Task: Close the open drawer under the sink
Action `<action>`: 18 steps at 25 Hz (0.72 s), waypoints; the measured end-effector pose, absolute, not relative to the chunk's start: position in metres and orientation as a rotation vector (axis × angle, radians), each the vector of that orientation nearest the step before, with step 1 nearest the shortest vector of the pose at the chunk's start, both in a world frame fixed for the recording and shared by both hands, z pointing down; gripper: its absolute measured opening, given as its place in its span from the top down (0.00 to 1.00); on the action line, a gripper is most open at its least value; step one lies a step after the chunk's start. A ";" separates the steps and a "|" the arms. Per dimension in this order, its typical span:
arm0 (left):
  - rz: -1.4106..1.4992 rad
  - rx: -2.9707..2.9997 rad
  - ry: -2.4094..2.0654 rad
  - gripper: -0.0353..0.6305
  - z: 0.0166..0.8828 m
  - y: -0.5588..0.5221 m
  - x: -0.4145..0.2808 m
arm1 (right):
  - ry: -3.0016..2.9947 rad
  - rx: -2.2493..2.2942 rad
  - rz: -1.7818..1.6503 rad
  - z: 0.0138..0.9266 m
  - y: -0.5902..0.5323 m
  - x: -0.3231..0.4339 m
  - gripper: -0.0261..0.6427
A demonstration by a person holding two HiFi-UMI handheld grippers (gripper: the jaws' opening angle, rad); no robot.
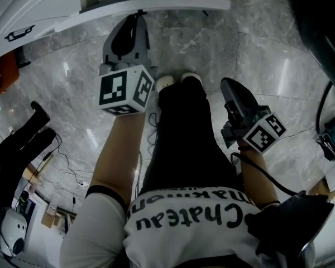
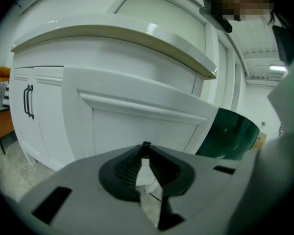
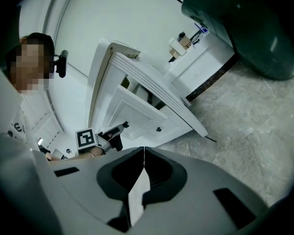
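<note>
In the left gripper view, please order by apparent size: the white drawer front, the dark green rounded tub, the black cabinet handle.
1. white drawer front
2. dark green rounded tub, partly hidden
3. black cabinet handle

White drawer [image 2: 137,119]; grey marbled floor [image 1: 257,38]; black-and-white marker cube [image 1: 125,90]; dark green bin [image 2: 232,135].

glossy grey marble floor [image 1: 257,43], white panelled cabinet doors [image 2: 45,116], a dark green bin [image 2: 230,137] nearby.

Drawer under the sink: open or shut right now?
Open. The drawer front stands well forward of the cabinet door beside it.
</note>
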State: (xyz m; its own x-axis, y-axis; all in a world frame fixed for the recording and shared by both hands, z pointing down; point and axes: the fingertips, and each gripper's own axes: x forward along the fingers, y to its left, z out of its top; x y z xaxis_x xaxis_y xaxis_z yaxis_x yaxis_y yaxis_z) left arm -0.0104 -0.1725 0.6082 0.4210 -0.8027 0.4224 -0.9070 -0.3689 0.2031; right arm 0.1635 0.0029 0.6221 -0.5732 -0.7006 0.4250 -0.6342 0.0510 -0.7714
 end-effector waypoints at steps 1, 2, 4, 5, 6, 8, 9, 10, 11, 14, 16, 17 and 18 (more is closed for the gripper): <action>0.352 2.278 -1.461 0.88 0.608 -0.173 -0.010 | 2.230 -1.420 -1.573 0.622 0.002 0.164 0.94; 0.350 2.277 -1.464 0.88 0.608 -0.174 -0.010 | 2.231 -1.421 -1.569 0.622 0.000 0.165 0.94; 0.352 2.278 -1.472 0.88 0.607 -0.178 -0.010 | 2.231 -1.421 -1.561 0.621 -0.002 0.167 0.94; 0.355 2.281 -1.476 0.88 0.607 -0.180 -0.009 | 2.231 -1.420 -1.558 0.622 -0.004 0.167 0.94; 0.357 2.284 -1.480 0.88 0.607 -0.182 -0.009 | 2.230 -1.420 -1.557 0.623 -0.005 0.168 0.94; 0.357 2.291 -1.487 0.88 0.607 -0.184 -0.008 | 2.229 -1.418 -1.556 0.624 -0.006 0.168 0.94; 0.357 2.295 -1.490 0.88 0.607 -0.184 -0.008 | 2.228 -1.416 -1.555 0.625 -0.007 0.168 0.94; 0.357 2.299 -1.493 0.88 0.607 -0.184 -0.008 | 2.230 -1.413 -1.555 0.625 -0.008 0.168 0.94; 0.356 2.299 -1.496 0.88 0.607 -0.185 -0.008 | 2.232 -1.409 -1.553 0.626 -0.009 0.167 0.94; 0.330 2.273 -1.513 0.88 0.606 -0.189 -0.007 | 2.237 -1.405 -1.549 0.626 -0.013 0.168 0.94; 0.315 2.259 -1.523 0.88 0.606 -0.190 -0.006 | 2.233 -1.402 -1.551 0.626 -0.014 0.168 0.94; 0.312 2.257 -1.525 0.88 0.606 -0.190 -0.007 | 2.233 -1.400 -1.552 0.626 -0.014 0.168 0.94; 0.312 2.256 -1.526 0.88 0.606 -0.190 -0.007 | 2.235 -1.399 -1.553 0.626 -0.014 0.168 0.94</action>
State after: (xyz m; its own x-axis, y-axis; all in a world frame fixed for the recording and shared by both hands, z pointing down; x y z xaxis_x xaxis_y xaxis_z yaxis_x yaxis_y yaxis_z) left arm -0.0071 -0.1903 0.6058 0.3798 -0.8356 0.3969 -0.9243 -0.3256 0.1991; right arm 0.1683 -0.0138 0.6261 -0.5794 -0.7080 0.4038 -0.6255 0.0686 -0.7772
